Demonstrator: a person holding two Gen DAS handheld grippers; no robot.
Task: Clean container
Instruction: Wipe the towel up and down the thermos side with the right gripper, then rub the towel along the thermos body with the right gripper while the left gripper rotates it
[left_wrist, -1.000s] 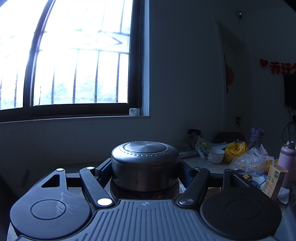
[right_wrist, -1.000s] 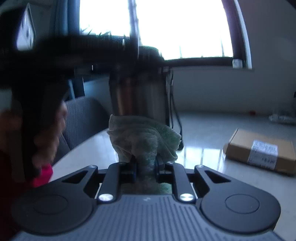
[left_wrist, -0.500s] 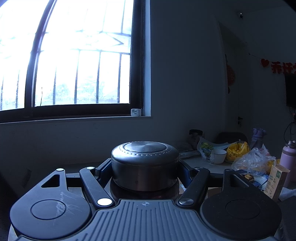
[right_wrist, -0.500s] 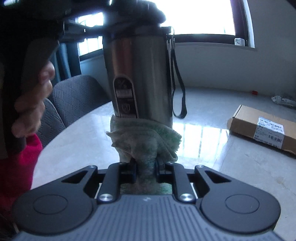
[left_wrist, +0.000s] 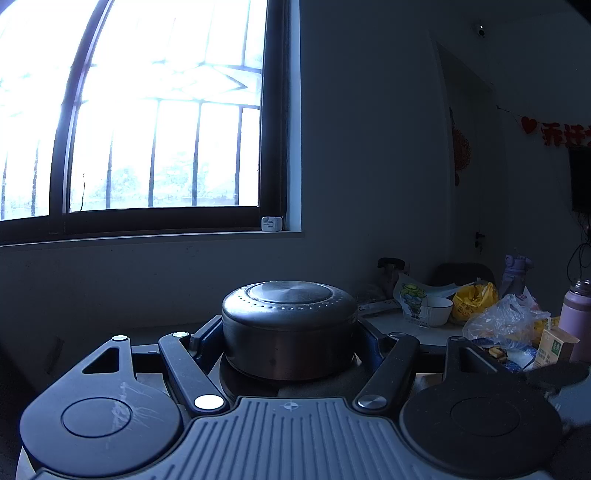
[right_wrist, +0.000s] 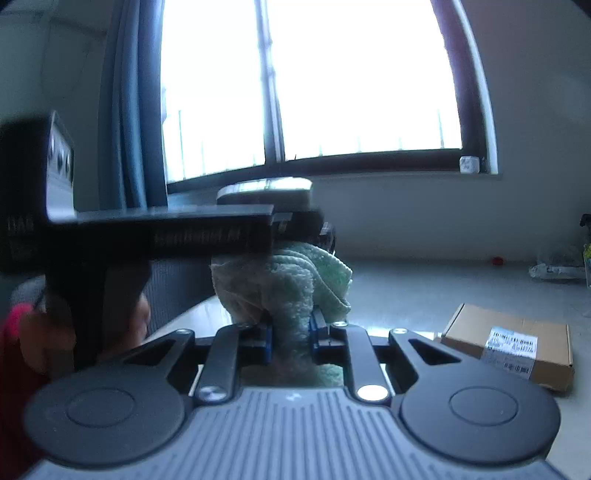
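A steel flask (left_wrist: 290, 317) stands upright between the fingers of my left gripper (left_wrist: 288, 332), which is shut on its upper part; I see its round top from just behind. In the right wrist view the flask's top (right_wrist: 264, 188) shows above the left tool's black body (right_wrist: 166, 232), held by a hand (right_wrist: 136, 314). My right gripper (right_wrist: 291, 332) is shut on a bunched green cloth (right_wrist: 280, 280). The cloth is pressed up against the flask just under the left tool and hides the flask's wall.
A pale glossy table (right_wrist: 406, 291) lies below, with a cardboard box (right_wrist: 513, 343) at the right. A grey chair (right_wrist: 173, 284) stands behind. Beyond the flask sit a bowl (left_wrist: 437, 308), plastic bags (left_wrist: 506, 321), a carton (left_wrist: 554, 345) and a pink bottle (left_wrist: 576, 314).
My right gripper has risen with the cloth, from the flask's lower wall up to just under the left tool. The left gripper and the flask have stayed still.
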